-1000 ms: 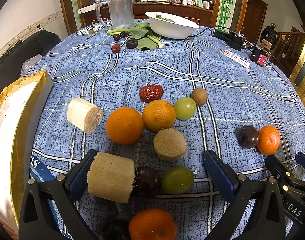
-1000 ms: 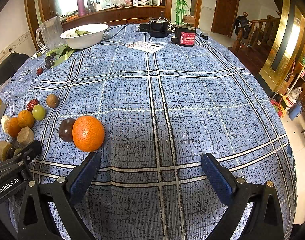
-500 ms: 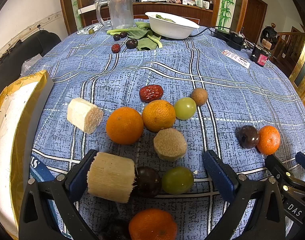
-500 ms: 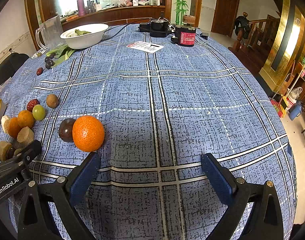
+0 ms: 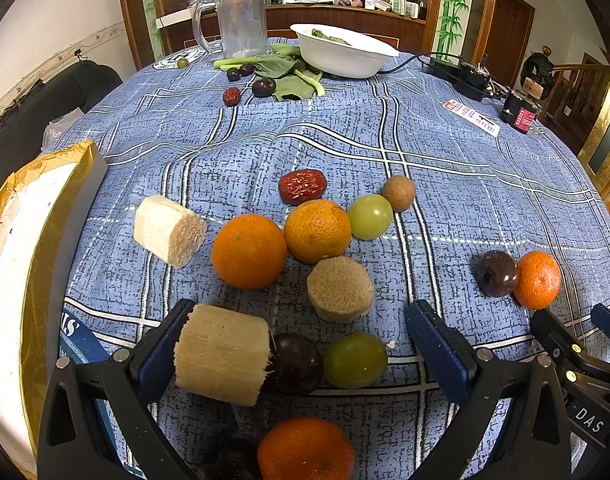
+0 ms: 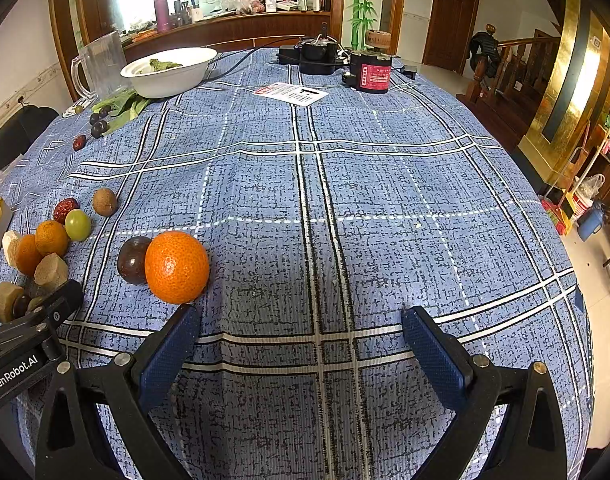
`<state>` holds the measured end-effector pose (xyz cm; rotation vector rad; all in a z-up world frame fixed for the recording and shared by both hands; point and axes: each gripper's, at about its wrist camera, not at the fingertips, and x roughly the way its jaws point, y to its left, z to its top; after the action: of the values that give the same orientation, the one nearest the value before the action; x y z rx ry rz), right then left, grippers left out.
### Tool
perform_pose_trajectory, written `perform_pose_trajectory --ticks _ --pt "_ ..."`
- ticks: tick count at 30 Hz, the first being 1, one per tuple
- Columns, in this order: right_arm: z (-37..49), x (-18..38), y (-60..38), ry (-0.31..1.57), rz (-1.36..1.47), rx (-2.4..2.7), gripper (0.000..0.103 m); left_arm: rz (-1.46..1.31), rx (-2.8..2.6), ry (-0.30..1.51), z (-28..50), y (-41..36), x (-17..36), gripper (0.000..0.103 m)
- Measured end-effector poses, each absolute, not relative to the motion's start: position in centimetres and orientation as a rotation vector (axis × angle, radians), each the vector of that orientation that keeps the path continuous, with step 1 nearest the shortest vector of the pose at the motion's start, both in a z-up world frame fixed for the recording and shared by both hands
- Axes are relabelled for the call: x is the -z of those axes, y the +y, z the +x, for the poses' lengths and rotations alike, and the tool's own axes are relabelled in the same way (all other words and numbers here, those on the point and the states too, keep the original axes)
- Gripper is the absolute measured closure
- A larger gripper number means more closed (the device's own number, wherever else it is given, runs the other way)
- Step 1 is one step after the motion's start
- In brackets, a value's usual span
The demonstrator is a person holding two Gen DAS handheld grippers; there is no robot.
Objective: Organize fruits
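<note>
Fruit lies clustered on the blue plaid tablecloth. My left gripper (image 5: 301, 356) is open; between its fingers lie a sugarcane piece (image 5: 221, 354), a dark plum (image 5: 295, 362) and a green grape (image 5: 355, 360), with an orange (image 5: 305, 450) nearer the camera. Beyond are two oranges (image 5: 249, 250) (image 5: 317, 230), another sugarcane piece (image 5: 167, 230), a brown stub (image 5: 340, 288), a red date (image 5: 303, 186), a green grape (image 5: 369, 216) and a longan (image 5: 399, 193). My right gripper (image 6: 301, 344) is open and empty. An orange (image 6: 177, 266) and a plum (image 6: 132, 259) sit just beyond its left finger.
A white bowl (image 5: 345, 50), glass pitcher (image 5: 241, 20), green leaves (image 5: 289, 76) and small dark fruits lie at the far side. A gold-wrapped box (image 5: 29, 264) is at the left edge. A red device (image 6: 371, 72), black cables and a paper card (image 6: 293, 94) lie far right.
</note>
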<state>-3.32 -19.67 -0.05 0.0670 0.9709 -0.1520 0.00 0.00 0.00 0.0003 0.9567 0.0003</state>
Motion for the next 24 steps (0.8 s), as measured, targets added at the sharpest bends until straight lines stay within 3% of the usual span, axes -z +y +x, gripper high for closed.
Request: perform_pose_trajectory --ticks 18,22,24 --pt "-3.3 0.0 -19.7 1.002 0.088 0.164 0.001 0.046 0.083 1.004 -0.4 0.2 -0.1 0.000" --pt "-3.3 -0.2 -19.3 1.017 0.086 0.176 0.001 -0.019 0.115 0.973 -1.9 1.3 -1.5 0.011" --pt "-4.1 -0.5 -19.1 1.017 0.084 0.167 0.001 0.000 0.120 0.900 -3.6 1.7 -3.2 0.011"
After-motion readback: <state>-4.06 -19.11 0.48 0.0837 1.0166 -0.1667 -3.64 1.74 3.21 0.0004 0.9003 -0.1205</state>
